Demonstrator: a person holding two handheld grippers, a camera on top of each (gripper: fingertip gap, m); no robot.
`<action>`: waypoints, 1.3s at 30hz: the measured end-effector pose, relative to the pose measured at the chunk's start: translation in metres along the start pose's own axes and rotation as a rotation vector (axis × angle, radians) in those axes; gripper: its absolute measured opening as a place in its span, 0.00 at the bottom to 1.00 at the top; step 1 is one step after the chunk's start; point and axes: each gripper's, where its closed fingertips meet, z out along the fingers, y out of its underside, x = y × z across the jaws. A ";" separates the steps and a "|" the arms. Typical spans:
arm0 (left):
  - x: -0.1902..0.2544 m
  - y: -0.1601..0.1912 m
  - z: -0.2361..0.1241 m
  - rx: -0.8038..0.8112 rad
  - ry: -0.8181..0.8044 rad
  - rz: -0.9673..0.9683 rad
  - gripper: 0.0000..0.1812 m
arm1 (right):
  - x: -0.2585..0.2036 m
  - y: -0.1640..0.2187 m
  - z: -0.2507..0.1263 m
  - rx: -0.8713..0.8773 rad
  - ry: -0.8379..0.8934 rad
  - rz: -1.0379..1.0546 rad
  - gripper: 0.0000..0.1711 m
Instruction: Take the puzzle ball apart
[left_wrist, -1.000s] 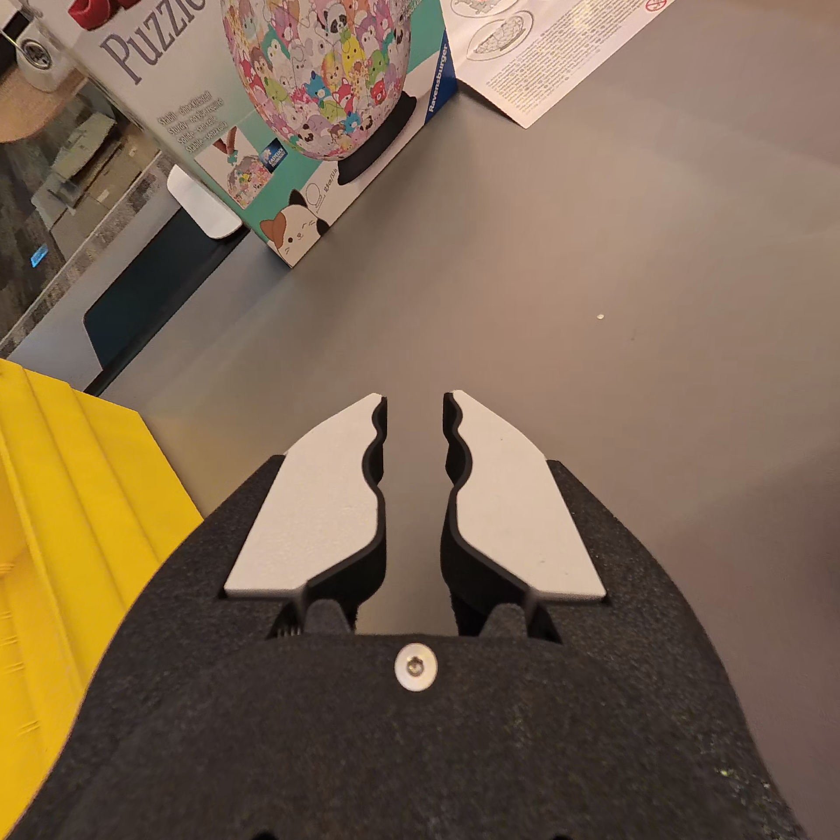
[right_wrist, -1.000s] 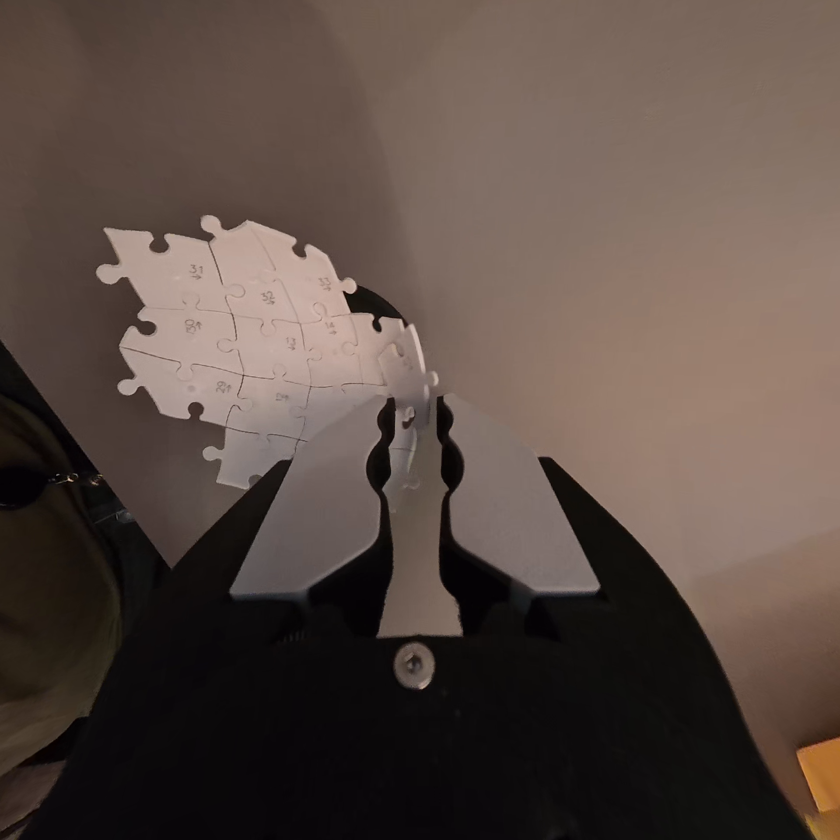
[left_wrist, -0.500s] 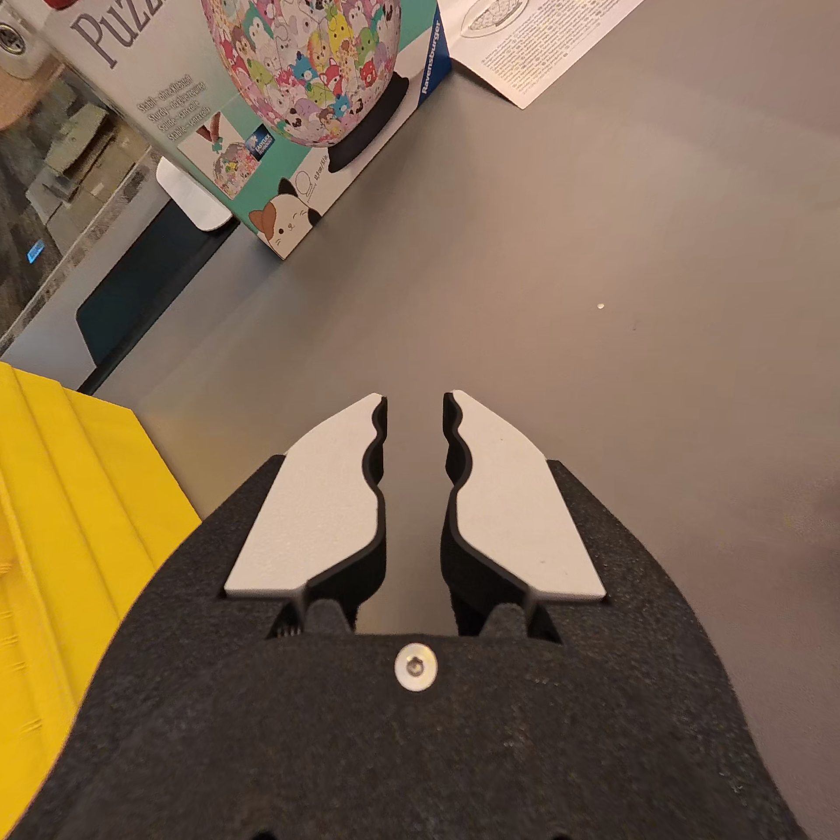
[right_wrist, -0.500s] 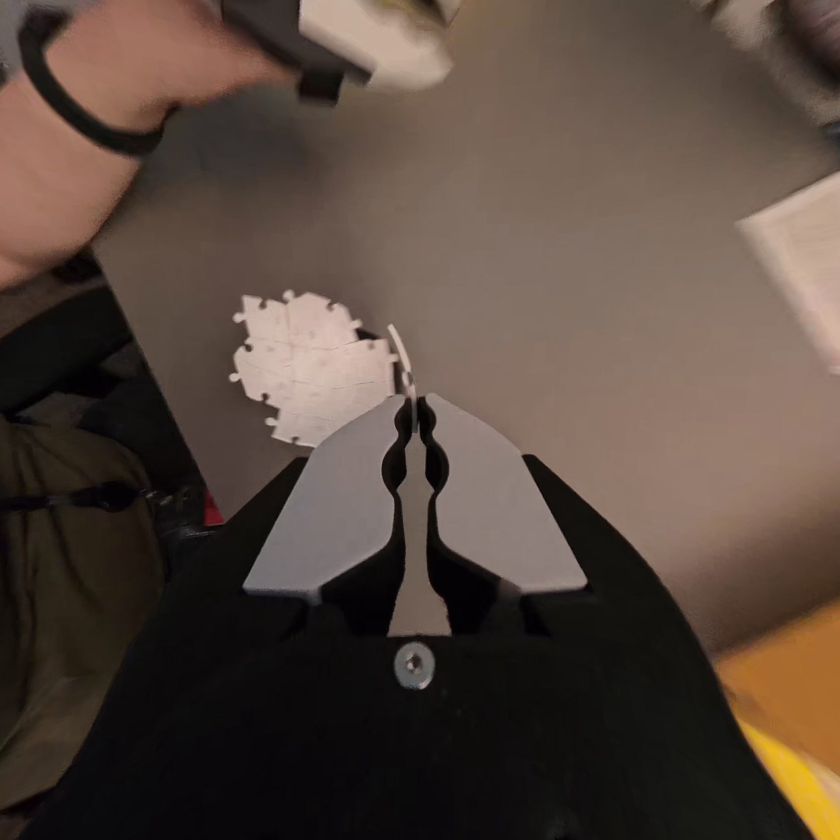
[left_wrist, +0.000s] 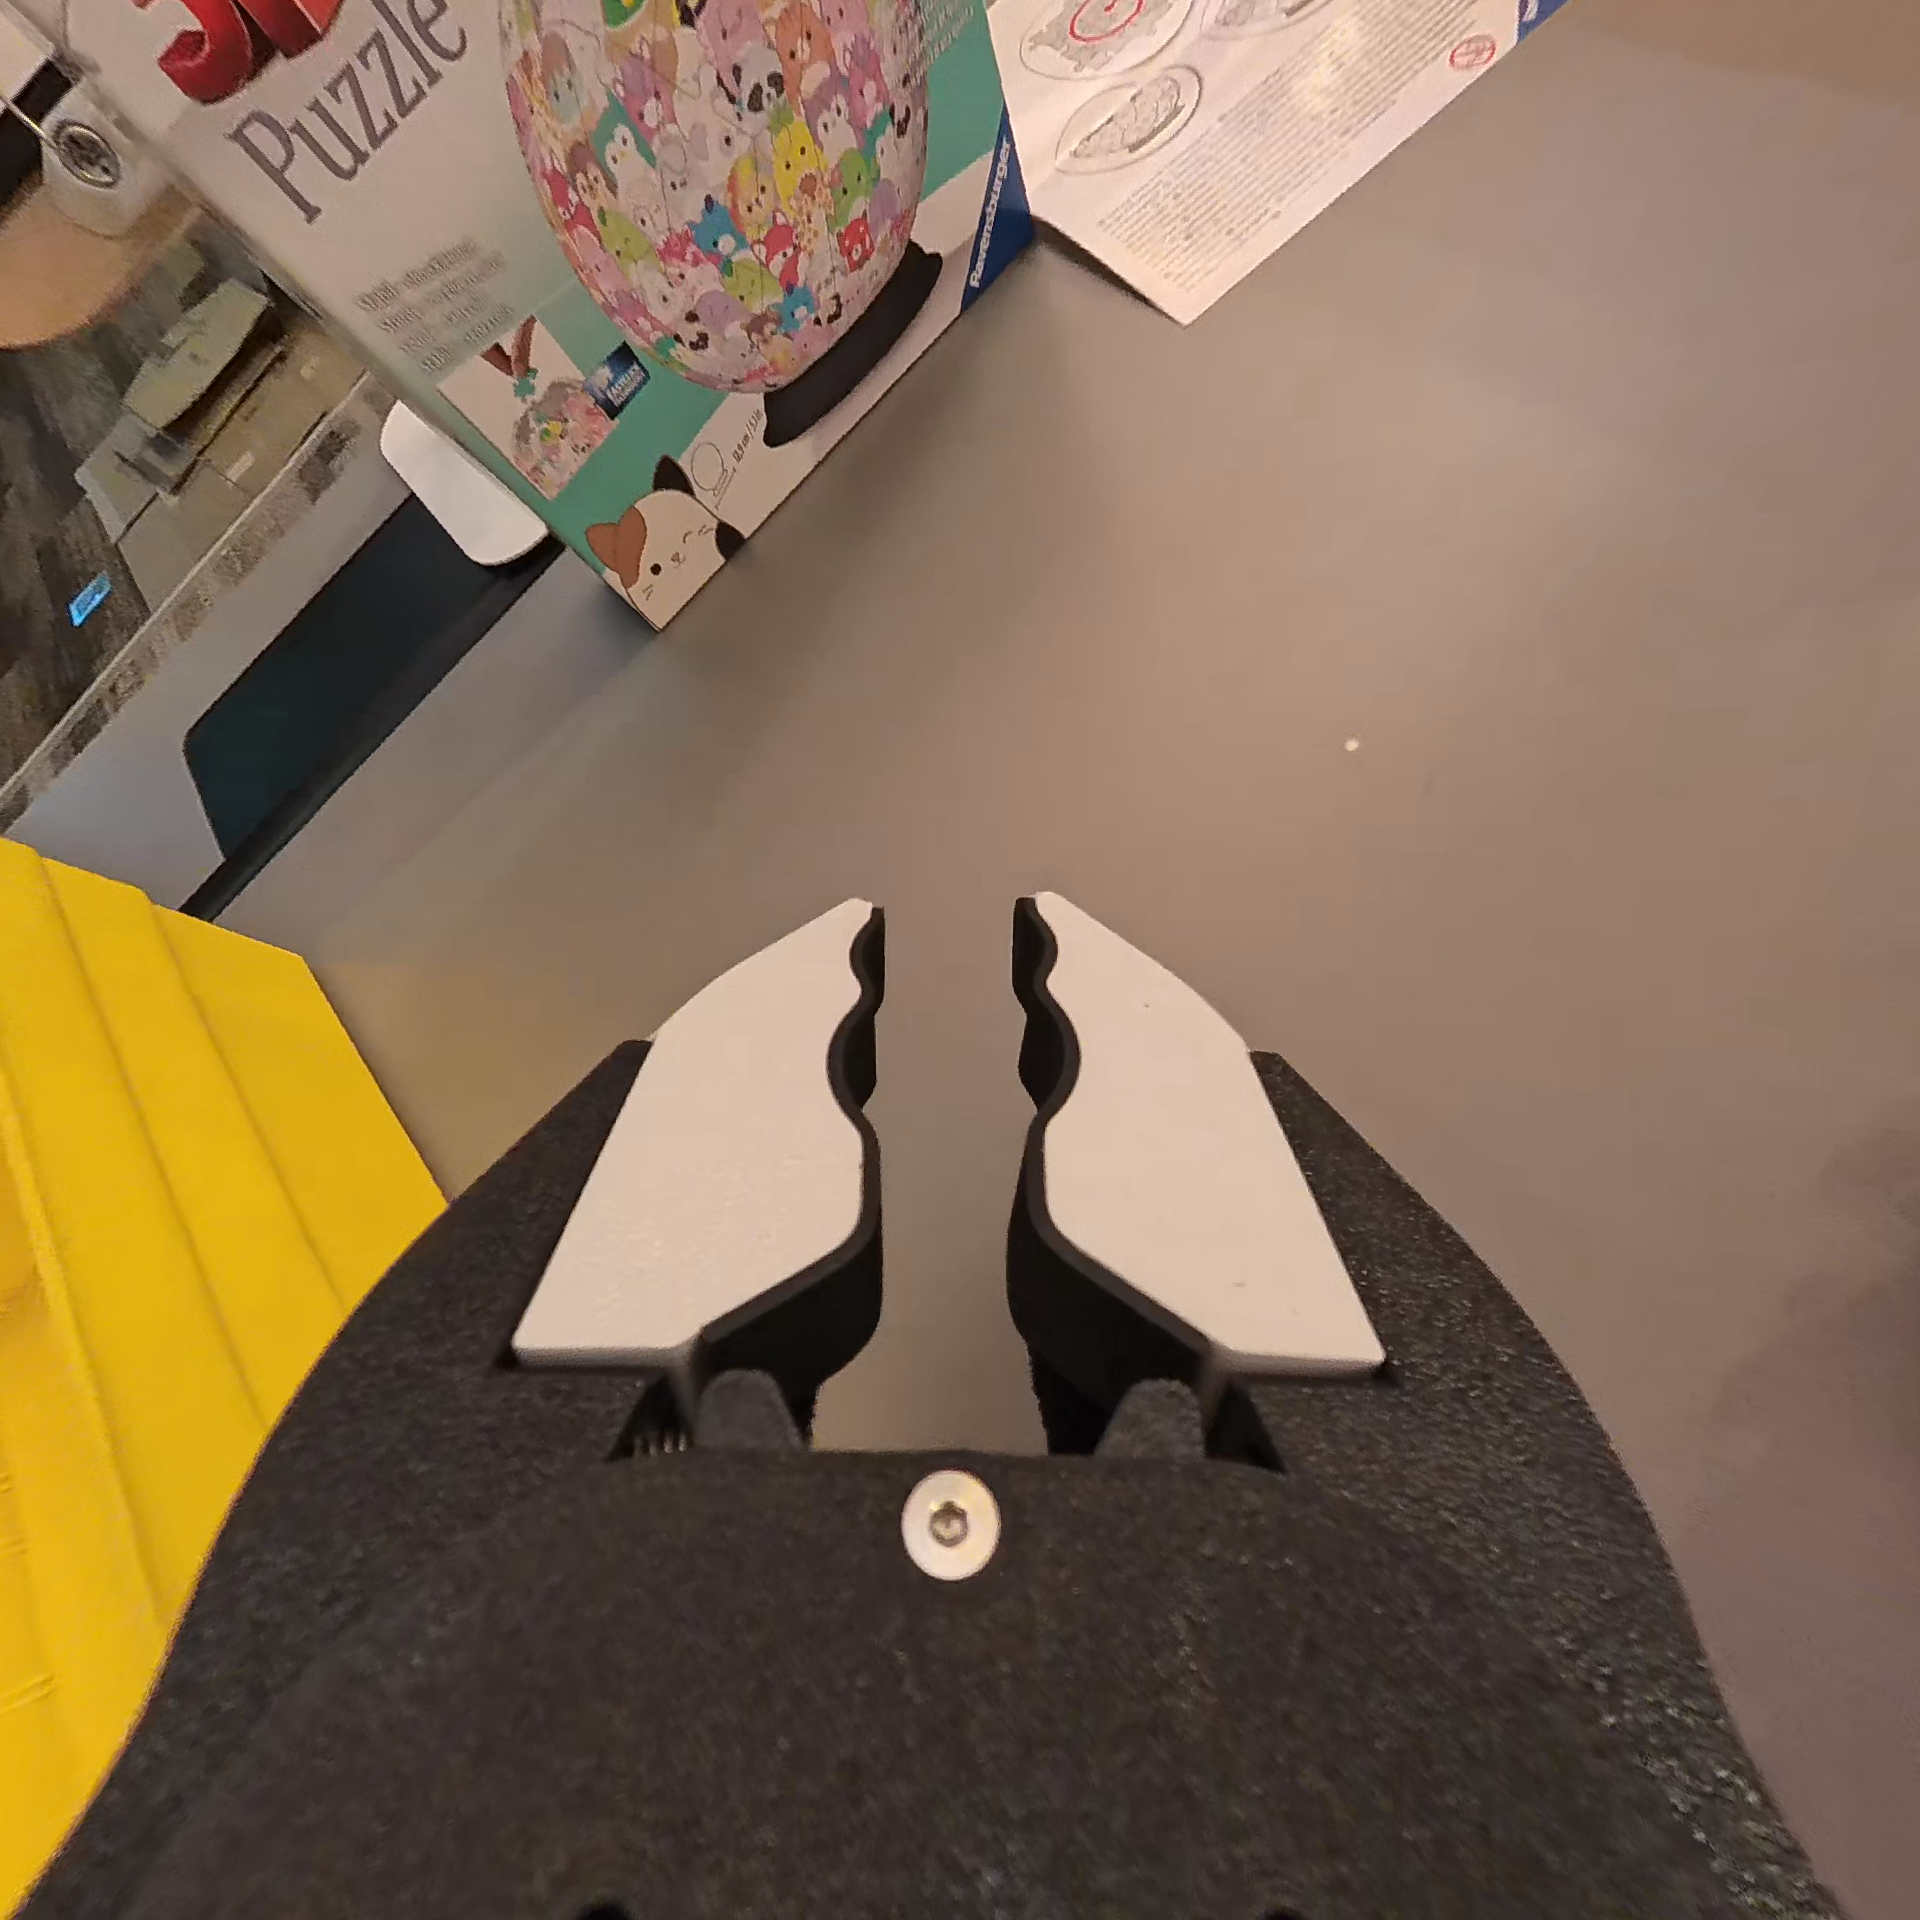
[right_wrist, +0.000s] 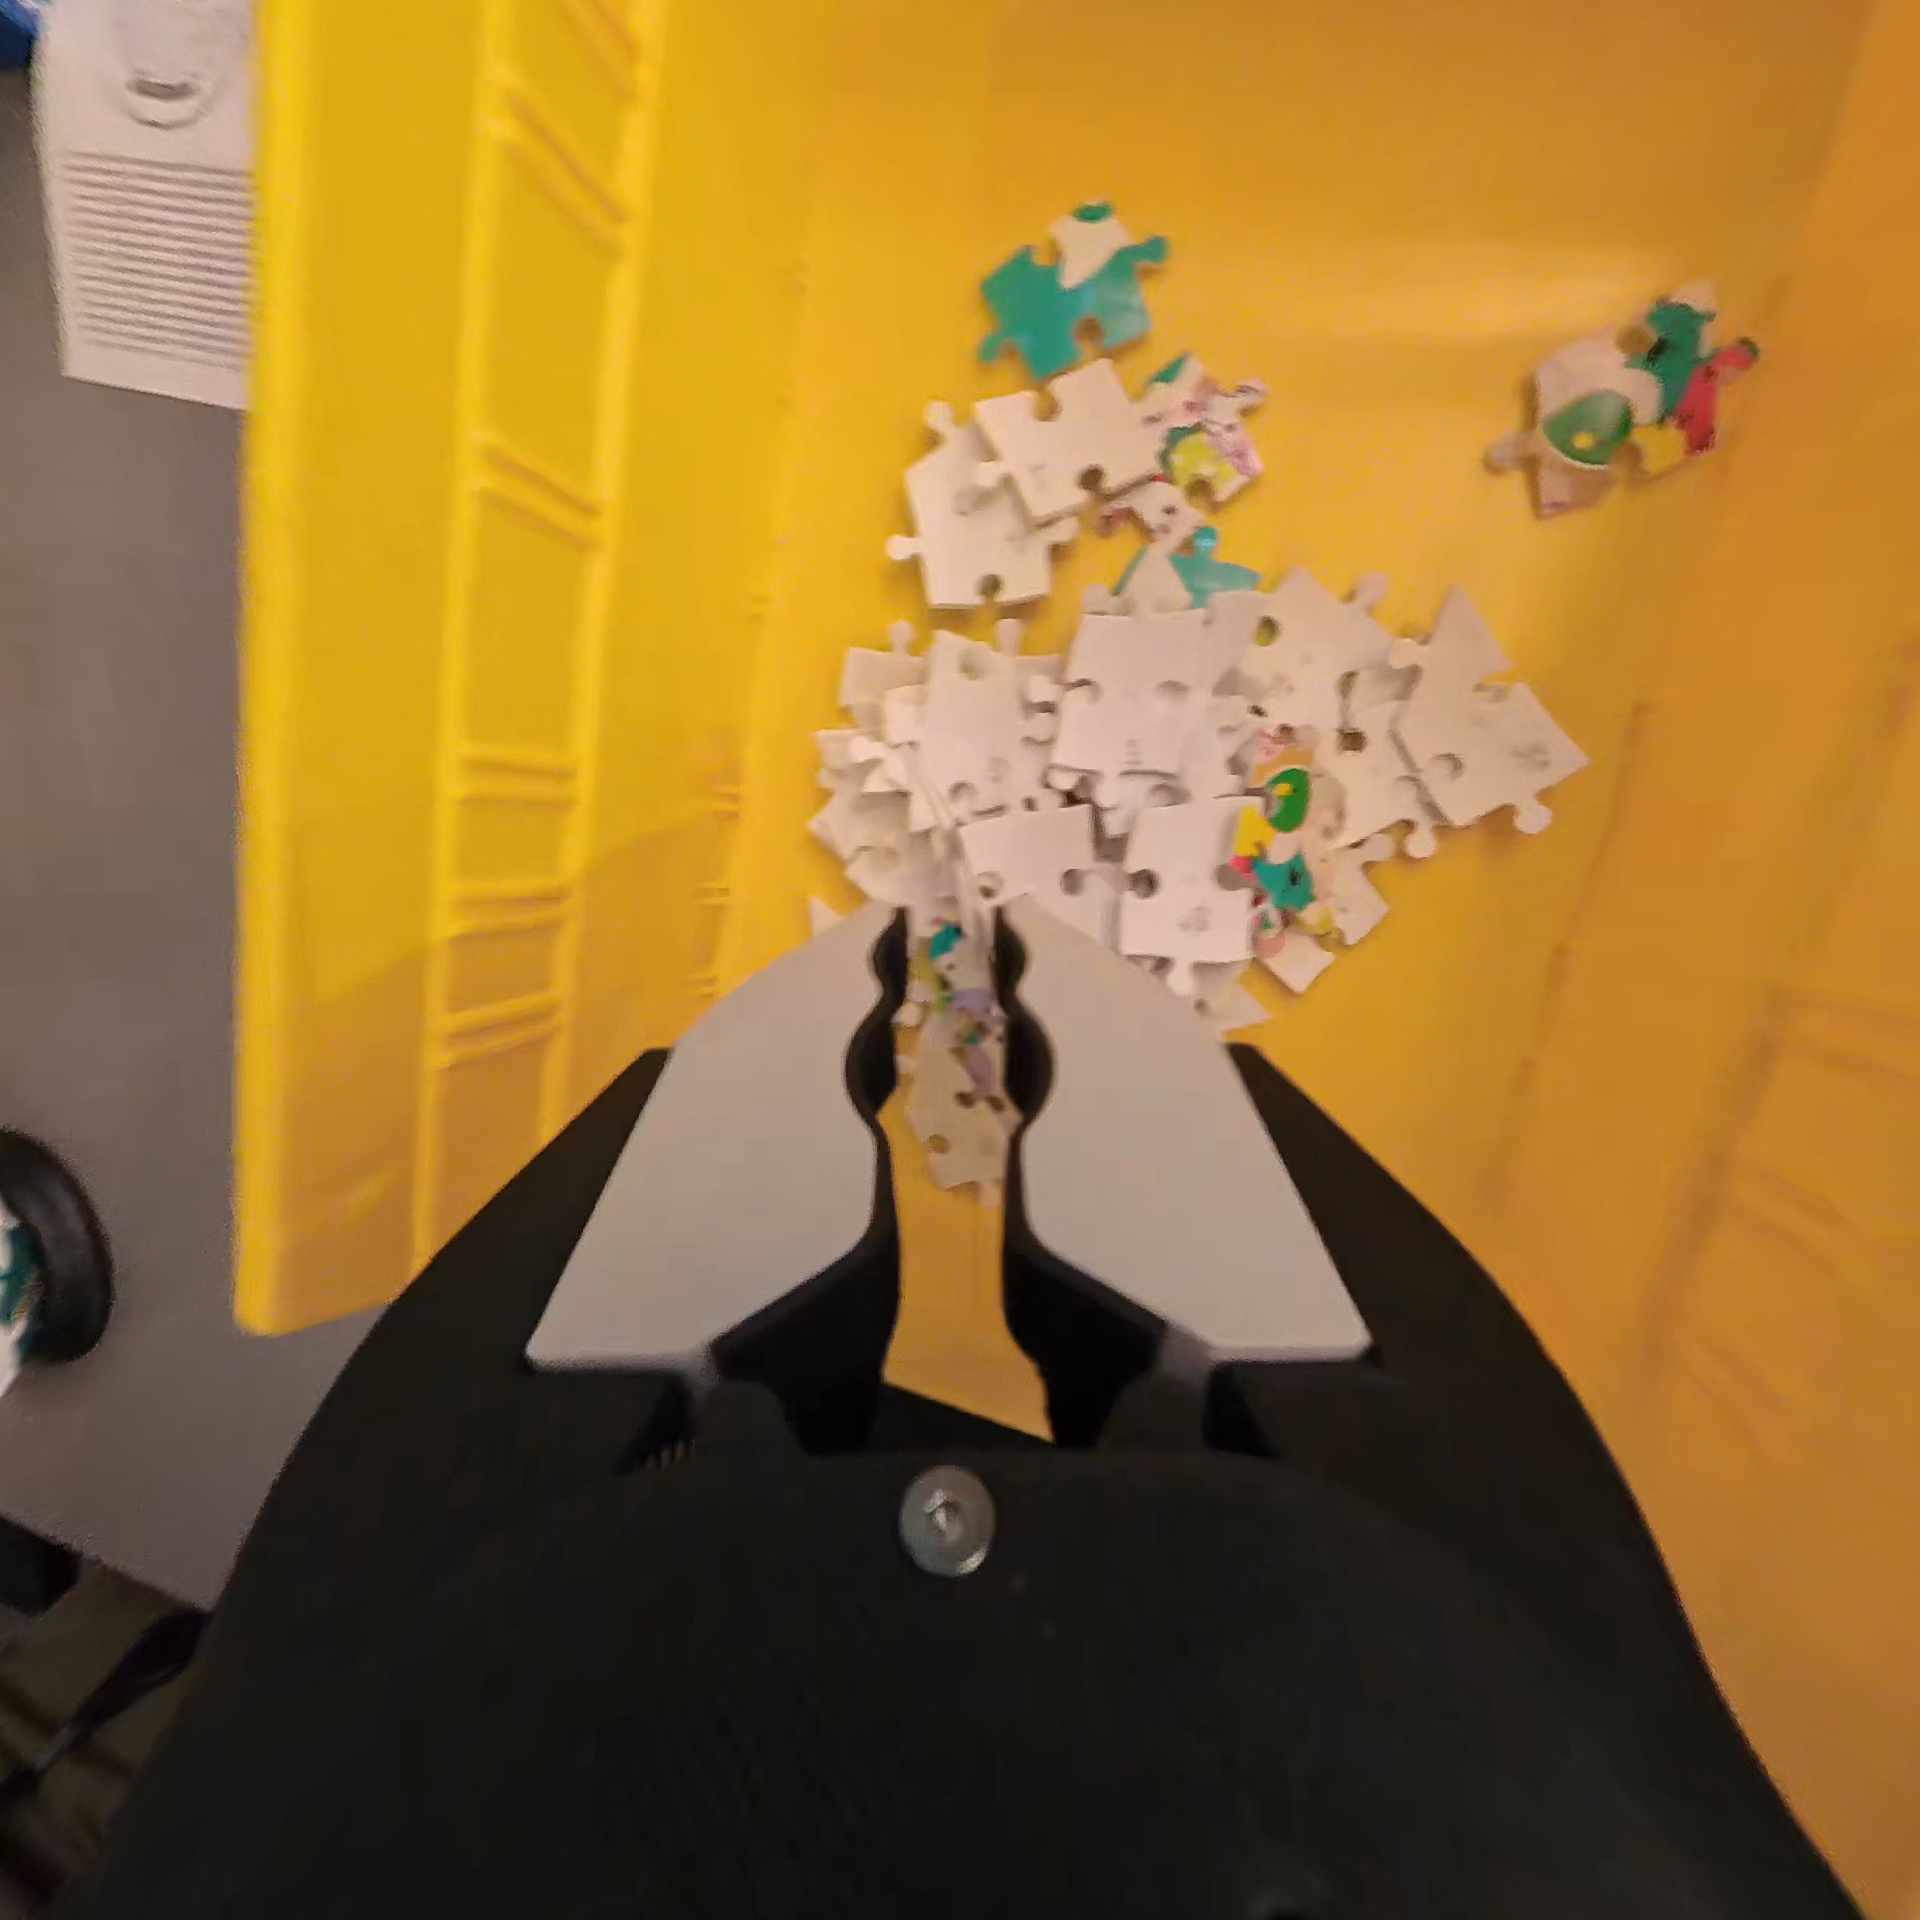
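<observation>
The right hand-held gripper is positioned over the interior of a yellow bin, which serves as the landmark for this report. Its jaws stand slightly apart, and a puzzle piece with coloured print sits in the gap between them. The frame is motion-blurred, so whether the fingers are pinching that piece or have let it go cannot be determined.

Inside the bin, just beyond the gripper's fingertips, lies a heap of loose puzzle pieces, most with the white backs up, several showing coloured faces. A teal piece lies farther along the bin floor beyond the heap. A small cluster of coloured pieces lies apart from the heap, toward the bin's right wall. No assembled part of the ball shows in either view.

Outside the bin's ribbed left wall, the grey desk is visible with a printed paper sheet lying on it.

The left hand-held gripper is released: jaws parted, nothing between them, only bare desk ahead. A corner of the yellow bin lies to its left. Beyond the bin, at the far side of the desk, stands the puzzle box, printed with a colourful ball; an unfolded instruction sheet lies flat just to the right of the box.
</observation>
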 end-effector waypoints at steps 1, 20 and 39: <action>0.000 -0.002 -0.001 0.011 0.007 -0.008 0.13 | 0.007 -0.002 -0.001 0.002 0.033 0.001 0.18; 0.111 -0.037 -0.038 0.149 0.862 -0.263 0.19 | -0.314 0.139 0.026 -0.028 -0.535 -0.561 0.18; 0.170 -0.026 -0.051 0.126 1.073 -0.065 0.25 | -0.340 0.138 0.029 0.005 -0.552 -0.697 0.02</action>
